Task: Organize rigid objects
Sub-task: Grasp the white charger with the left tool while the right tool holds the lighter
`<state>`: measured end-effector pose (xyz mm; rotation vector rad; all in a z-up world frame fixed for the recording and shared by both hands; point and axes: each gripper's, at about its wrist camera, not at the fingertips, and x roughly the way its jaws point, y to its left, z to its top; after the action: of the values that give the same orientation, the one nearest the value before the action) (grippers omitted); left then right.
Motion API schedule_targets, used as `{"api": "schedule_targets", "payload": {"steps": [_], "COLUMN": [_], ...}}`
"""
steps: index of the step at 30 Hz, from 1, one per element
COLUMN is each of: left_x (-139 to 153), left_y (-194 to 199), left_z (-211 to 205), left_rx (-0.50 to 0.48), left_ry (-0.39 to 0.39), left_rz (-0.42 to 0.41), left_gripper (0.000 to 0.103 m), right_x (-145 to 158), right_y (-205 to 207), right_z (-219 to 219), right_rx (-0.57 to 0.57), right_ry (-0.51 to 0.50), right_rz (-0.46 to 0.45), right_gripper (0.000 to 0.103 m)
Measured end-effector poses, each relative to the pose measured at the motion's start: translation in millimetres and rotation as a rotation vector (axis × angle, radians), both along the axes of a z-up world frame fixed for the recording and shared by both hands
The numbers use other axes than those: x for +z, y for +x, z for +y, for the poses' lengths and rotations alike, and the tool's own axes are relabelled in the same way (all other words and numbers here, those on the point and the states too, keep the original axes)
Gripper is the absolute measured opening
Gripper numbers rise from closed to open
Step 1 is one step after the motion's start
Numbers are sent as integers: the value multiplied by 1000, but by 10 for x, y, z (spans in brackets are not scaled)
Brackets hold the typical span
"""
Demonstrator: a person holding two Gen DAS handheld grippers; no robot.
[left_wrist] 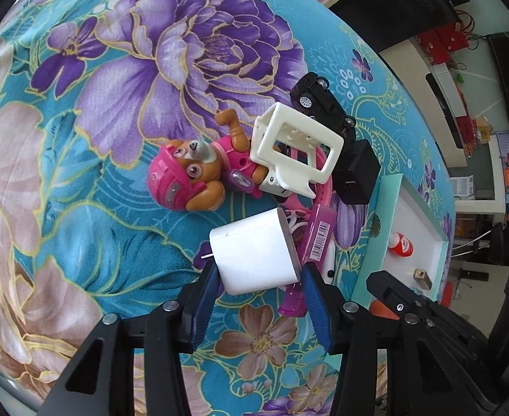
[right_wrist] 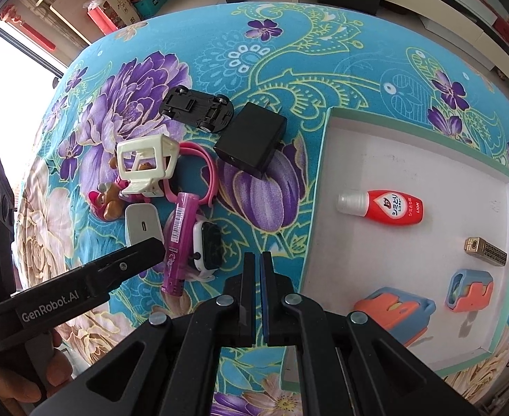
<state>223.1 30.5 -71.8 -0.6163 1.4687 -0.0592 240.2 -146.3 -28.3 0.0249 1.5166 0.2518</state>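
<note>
We hold the left gripper [left_wrist: 259,286] low over the heap of small things on the floral cloth [left_wrist: 91,187], its blue pads [left_wrist: 315,298] set on either side of the white charger [left_wrist: 254,251]. Both pads look to be touching the near end of the charger's white body, which lies flat on the cloth with its metal prongs jutting out to the left in the left wrist view. The jaws stand about half apart, as wide as the charger.

Just beyond the charger lie a purple tube [left_wrist: 318,239] with a barcode, a pink pup figure [left_wrist: 188,180], a cream plastic frame [left_wrist: 298,145], a black adapter [left_wrist: 356,176] and a black toy car [left_wrist: 320,102], all crowded together.

Our right gripper [right_wrist: 258,270] hangs nearby, clenched with nothing between its pads, pointing down at the cloth between the heap and the white tray [right_wrist: 337,159]. In the tray lie a red bottle [right_wrist: 384,208], a brass-coloured block [right_wrist: 486,251] and two orange-and-blue pieces [right_wrist: 396,308]. We see a hand [right_wrist: 22,378] at the lower left of the right wrist view, under the left gripper's body.
</note>
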Motion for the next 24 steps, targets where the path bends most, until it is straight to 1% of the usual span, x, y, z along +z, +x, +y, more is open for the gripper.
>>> {"api": "schedule_targets", "payload": {"steps": [7, 11, 14, 17, 21, 23, 24], "left_x": [37, 104, 102, 83, 65, 76, 76], "left_y": [-122, -215, -279, -307, -328, -342, -345], "left_z": [243, 393, 517, 600, 632, 623, 609], "left_rx": [-15, -49, -61, -73, -92, -104, -109], "left_ry": [48, 144, 205, 255, 271, 283, 289], "left_rz": [4, -15, -24, -32, -44, -50, -53], "left_gripper": [52, 52, 52, 52, 52, 52, 52], "right_x": [-14, 6, 20, 7, -51, -83, -96], "right_y": [-1, 24, 54, 79, 81, 76, 73], "right_z": [155, 253, 365, 499, 638, 674, 682], "right_rx": [24, 21, 23, 45, 73, 80, 79], "right_ry": [18, 44, 54, 50, 23, 7, -2], "right_rz": [1, -10, -21, -24, -9, -1, 4], "right_gripper": [2, 2, 8, 9, 12, 20, 21]}}
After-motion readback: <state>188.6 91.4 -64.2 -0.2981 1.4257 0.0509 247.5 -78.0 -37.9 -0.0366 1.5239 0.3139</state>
